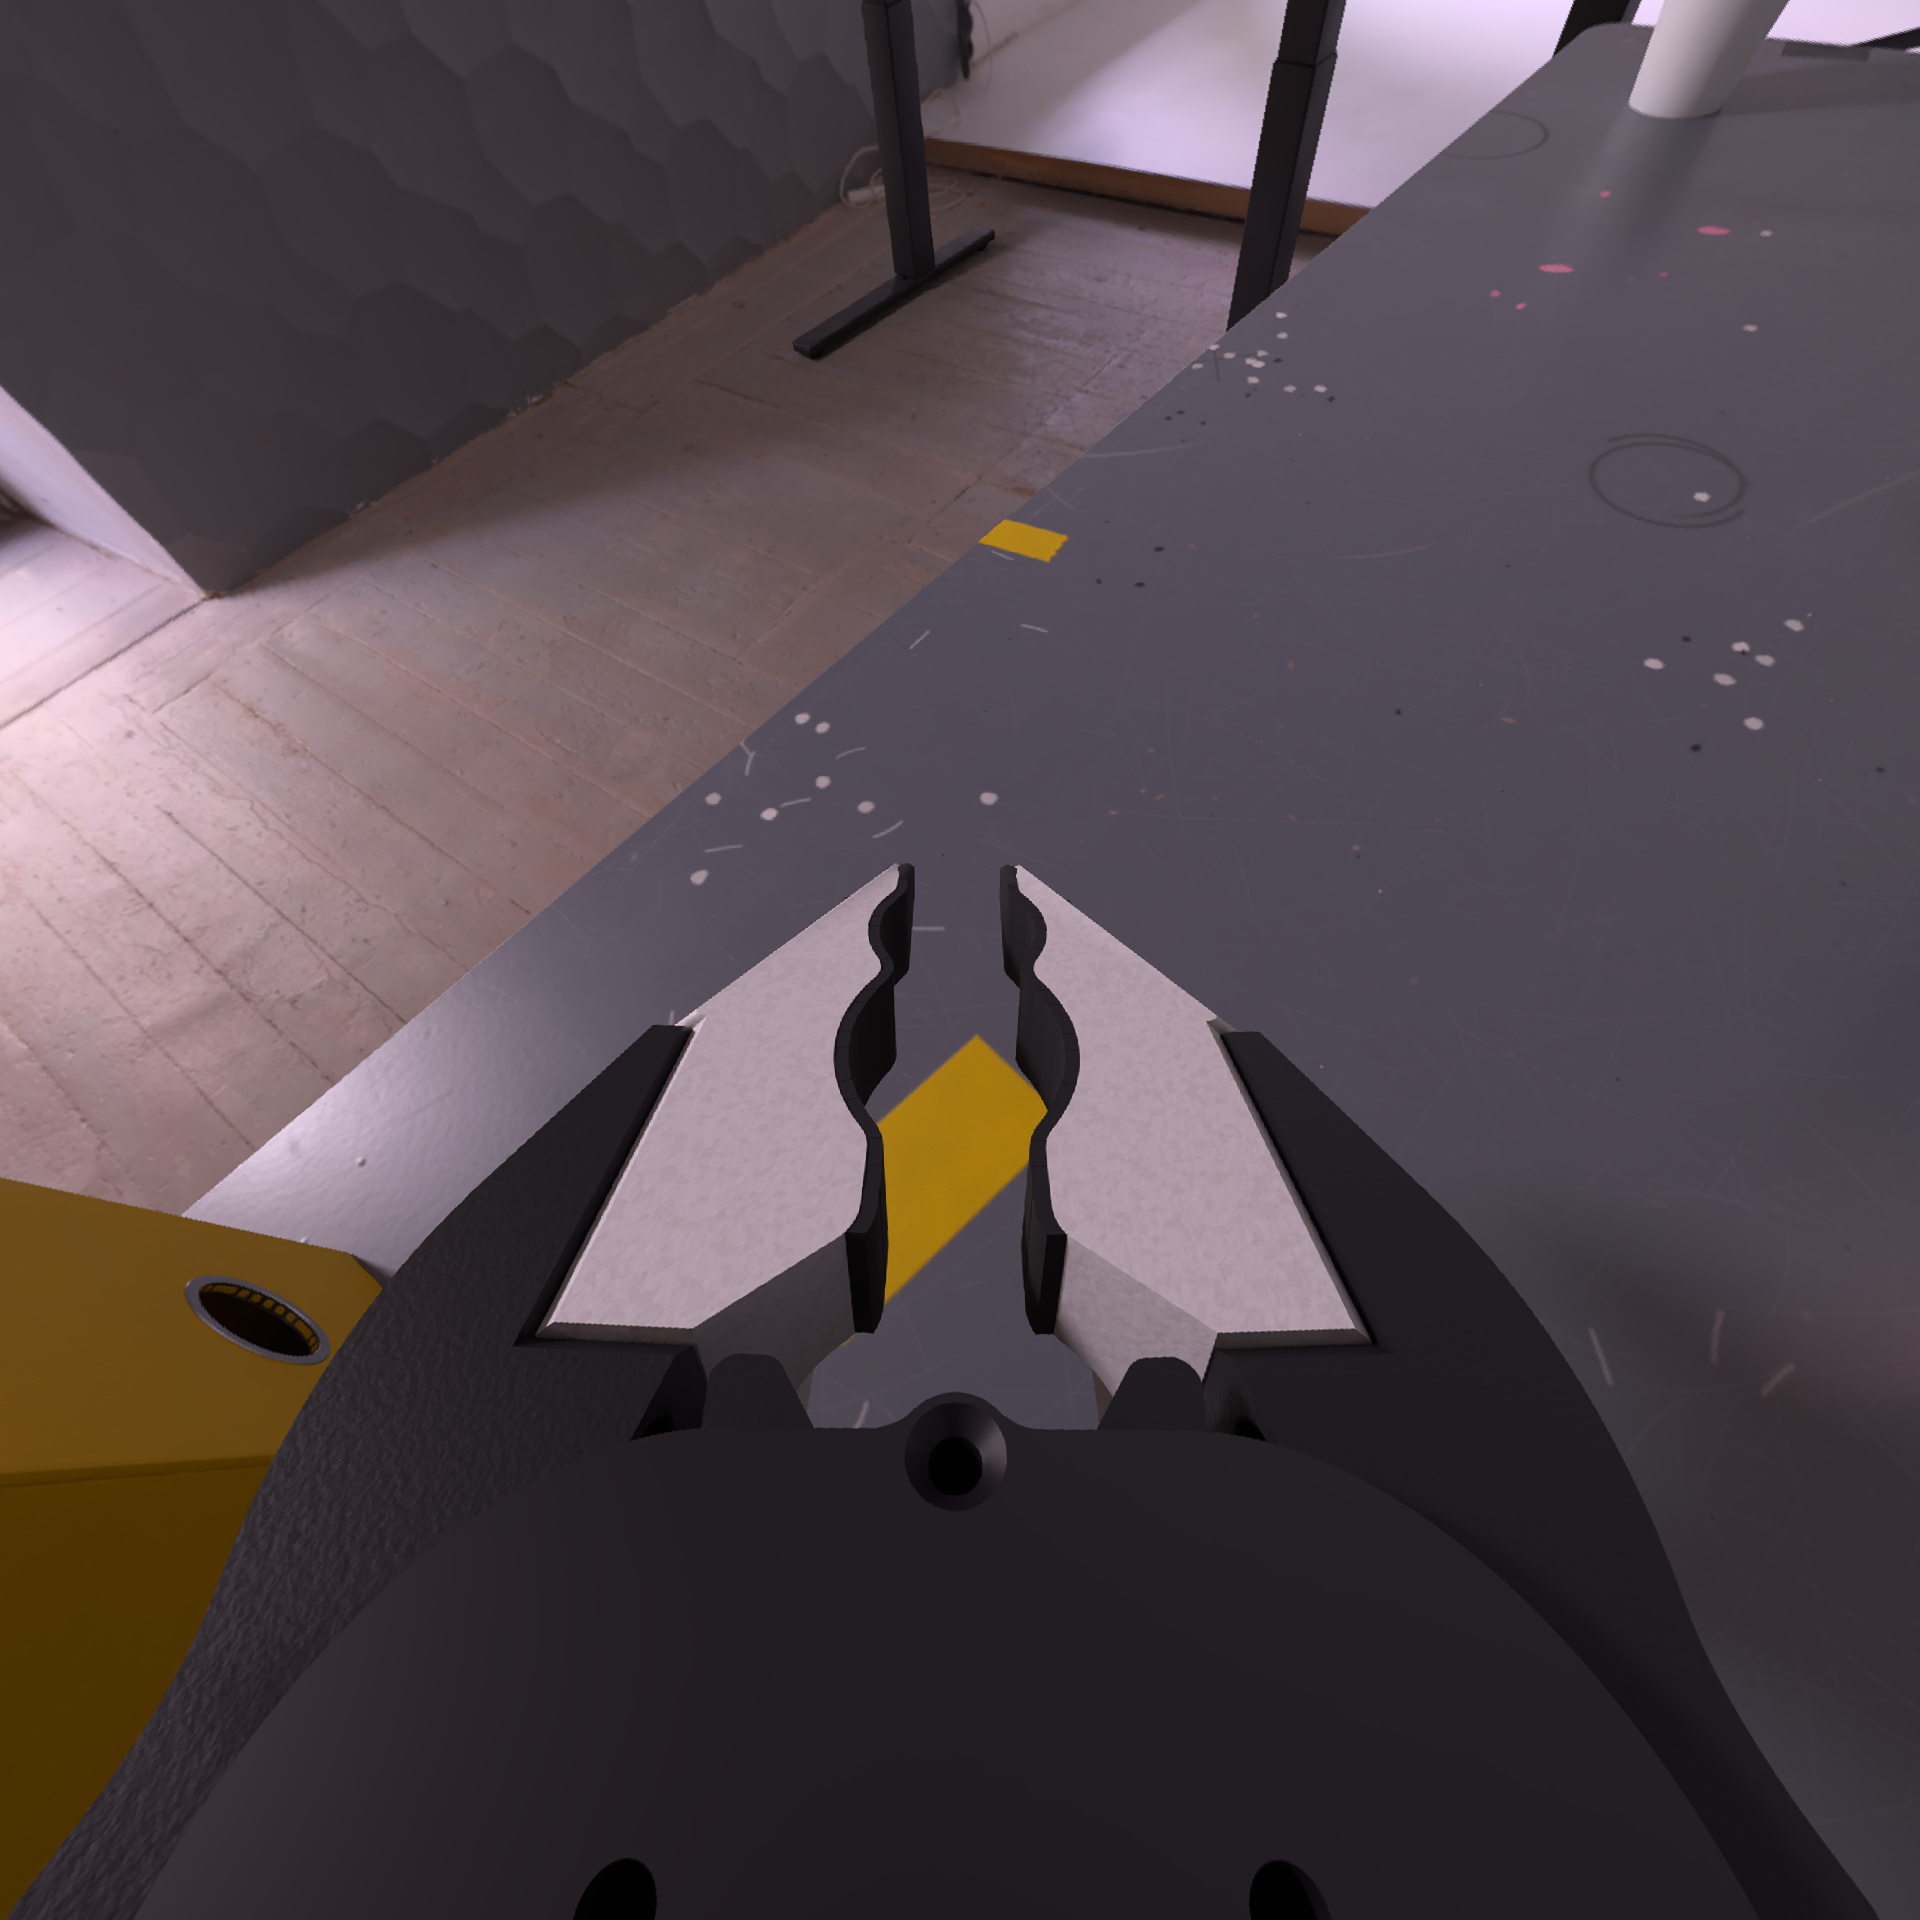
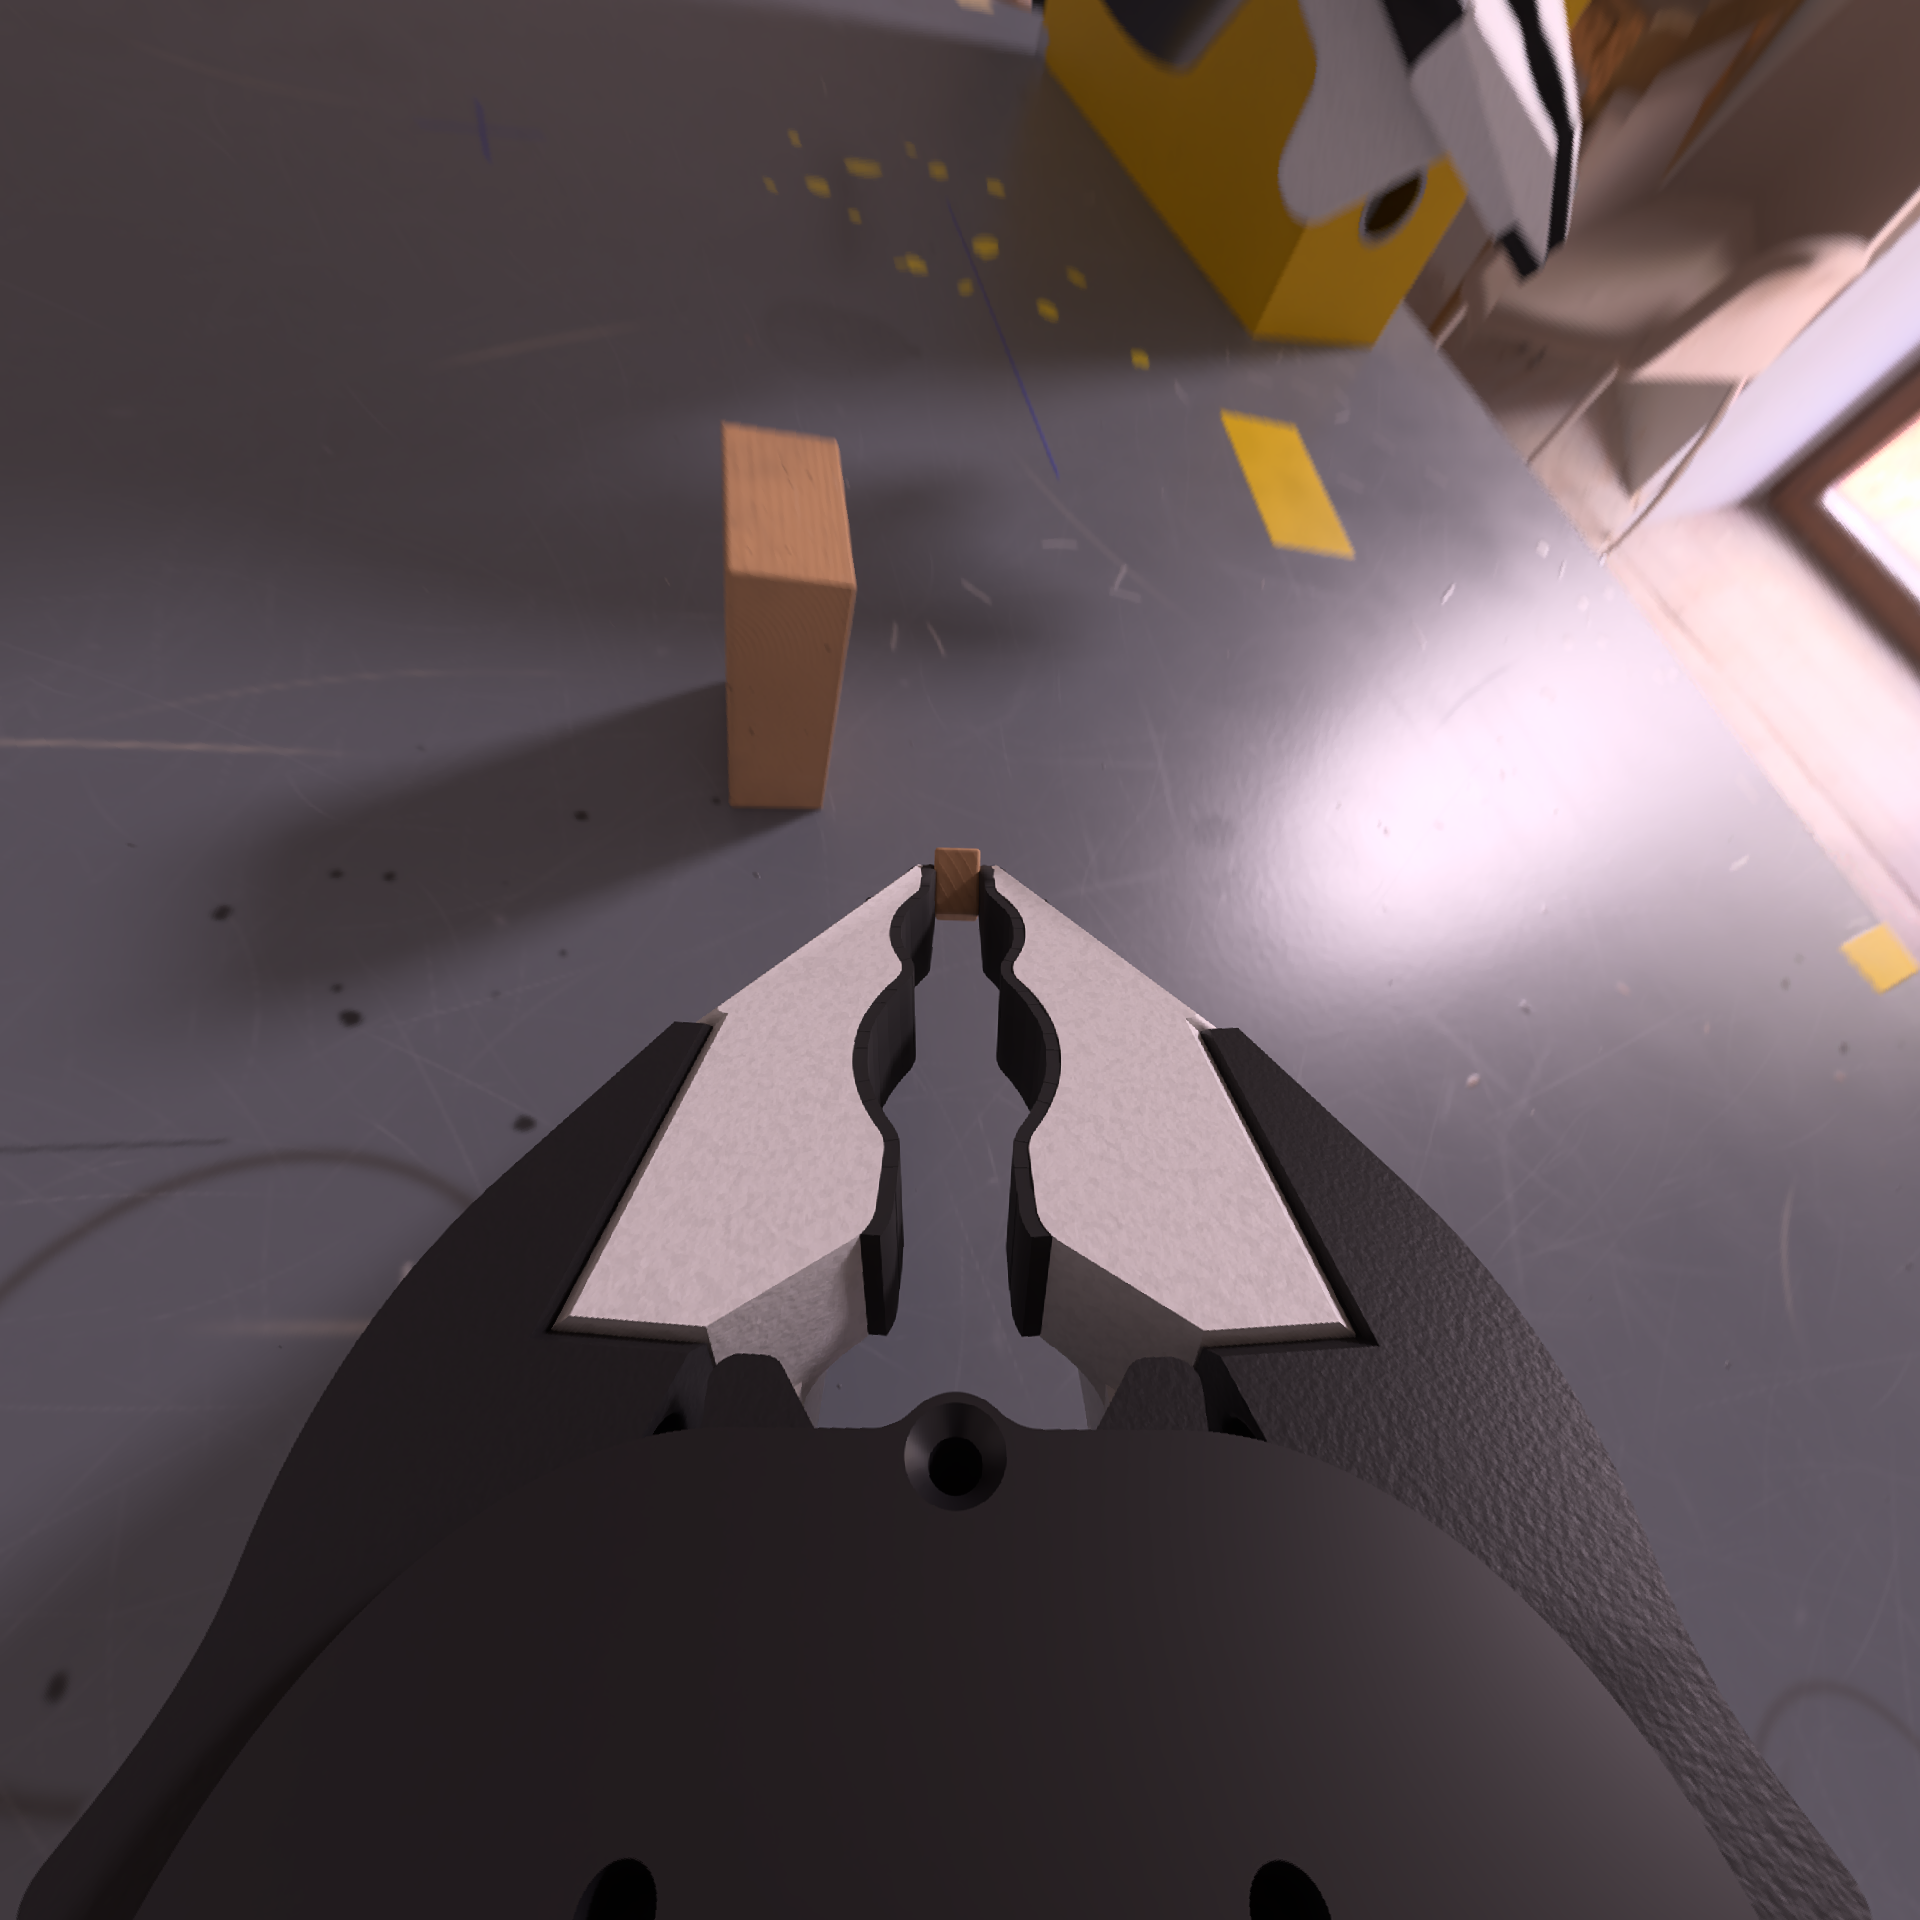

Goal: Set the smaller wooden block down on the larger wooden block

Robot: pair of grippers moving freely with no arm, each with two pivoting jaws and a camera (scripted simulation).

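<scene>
In the right wrist view my right gripper (image 2: 957,873) is shut on the smaller wooden block (image 2: 957,883), a tiny light-brown cube pinched at the fingertips, held above the grey table (image 2: 416,520). The larger wooden block (image 2: 787,613) lies flat on the table ahead and a little to the left, apart from the gripper. In the left wrist view my left gripper (image 1: 957,873) is open and empty over the grey table (image 1: 1455,831). Neither block shows in that view.
A yellow box with a round hole (image 2: 1320,249) stands at the far right of the table, also at the lower left of the left wrist view (image 1: 156,1403). The other gripper (image 2: 1455,114) hangs above it. Yellow tape patches (image 2: 1286,483) (image 1: 1023,540) mark the table. The table edge drops to a wooden floor (image 1: 416,779).
</scene>
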